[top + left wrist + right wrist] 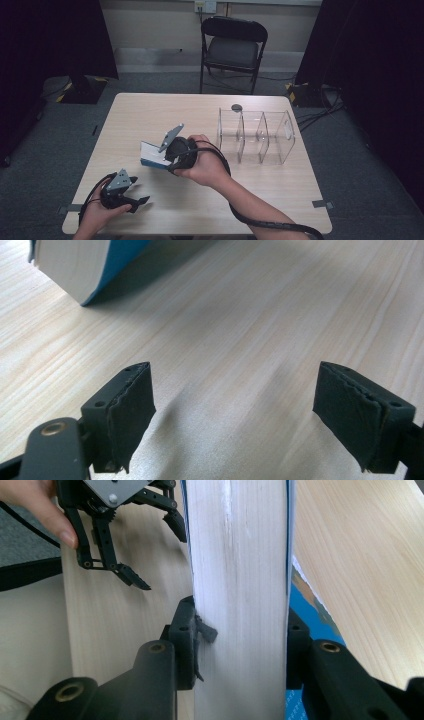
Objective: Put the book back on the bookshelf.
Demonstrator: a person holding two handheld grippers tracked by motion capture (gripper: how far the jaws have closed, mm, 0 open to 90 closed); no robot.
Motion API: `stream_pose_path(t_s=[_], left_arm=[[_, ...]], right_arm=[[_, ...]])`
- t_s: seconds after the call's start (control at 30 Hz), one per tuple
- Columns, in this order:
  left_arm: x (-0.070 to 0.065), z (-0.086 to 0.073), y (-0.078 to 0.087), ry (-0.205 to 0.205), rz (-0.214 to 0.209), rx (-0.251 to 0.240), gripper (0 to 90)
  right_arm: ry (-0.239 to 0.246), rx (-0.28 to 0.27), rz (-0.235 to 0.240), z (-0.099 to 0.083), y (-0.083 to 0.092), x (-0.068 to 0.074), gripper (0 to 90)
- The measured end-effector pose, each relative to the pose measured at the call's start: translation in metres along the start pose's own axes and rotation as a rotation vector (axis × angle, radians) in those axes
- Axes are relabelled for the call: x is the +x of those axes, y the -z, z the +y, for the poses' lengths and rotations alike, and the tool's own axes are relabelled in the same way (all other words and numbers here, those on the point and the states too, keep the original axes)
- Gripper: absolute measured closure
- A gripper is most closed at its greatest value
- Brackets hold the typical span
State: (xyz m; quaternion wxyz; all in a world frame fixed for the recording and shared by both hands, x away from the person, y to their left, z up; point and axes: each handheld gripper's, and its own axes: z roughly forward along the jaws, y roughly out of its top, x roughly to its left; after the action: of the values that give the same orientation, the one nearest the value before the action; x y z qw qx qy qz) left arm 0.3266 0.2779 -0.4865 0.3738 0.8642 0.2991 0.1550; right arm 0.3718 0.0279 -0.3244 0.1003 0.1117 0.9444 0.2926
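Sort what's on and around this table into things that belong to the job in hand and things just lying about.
In the job:
- blue-covered book, clamped by the right gripper
- clear divided organizer, probably its destination

Lying about:
- left gripper, open, idle on the table
- folding chair
- small dark disc

A thick blue-covered book (pixel 151 155) is being held closed, tilted above the table. Its white page block is being clamped between jaws.

Left tongs (pixel 134 196) low at the near left, jaws apart with nothing between them, hand (pixel 97 212) gripping from behind. Right tongs (pixel 167 159) held up mid-table, jaws clamped across something thick; right forearm angles in from bottom right, wrist probably bent inward.
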Motion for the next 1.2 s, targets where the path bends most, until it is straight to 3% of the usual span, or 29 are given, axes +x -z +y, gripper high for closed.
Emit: stream_pose_path(t_s=[0.4, 0.73, 1.07, 1.2], left_arm=[[0.0, -0.001, -0.001, -0.004, -0.007, 0.012, 16.1], [0.001, -0.002, -0.001, -0.003, -0.011, 0.032, 16.2], [0.0, -0.003, -0.002, -0.007, -0.013, 0.042, 16.3], [0.001, -0.003, -0.003, -0.005, -0.011, 0.047, 16.3]], right_arm=[[-0.051, 0.003, 0.06, 0.003, 0.015, -0.006, 61.7], [-0.057, 0.071, 0.102, 0.015, 0.016, -0.013, 61.6], [-0.02, 0.167, 0.105, 0.03, 0.013, -0.014, 61.7], [-0.031, 0.194, 0.112, 0.035, 0.013, -0.015, 61.7]])
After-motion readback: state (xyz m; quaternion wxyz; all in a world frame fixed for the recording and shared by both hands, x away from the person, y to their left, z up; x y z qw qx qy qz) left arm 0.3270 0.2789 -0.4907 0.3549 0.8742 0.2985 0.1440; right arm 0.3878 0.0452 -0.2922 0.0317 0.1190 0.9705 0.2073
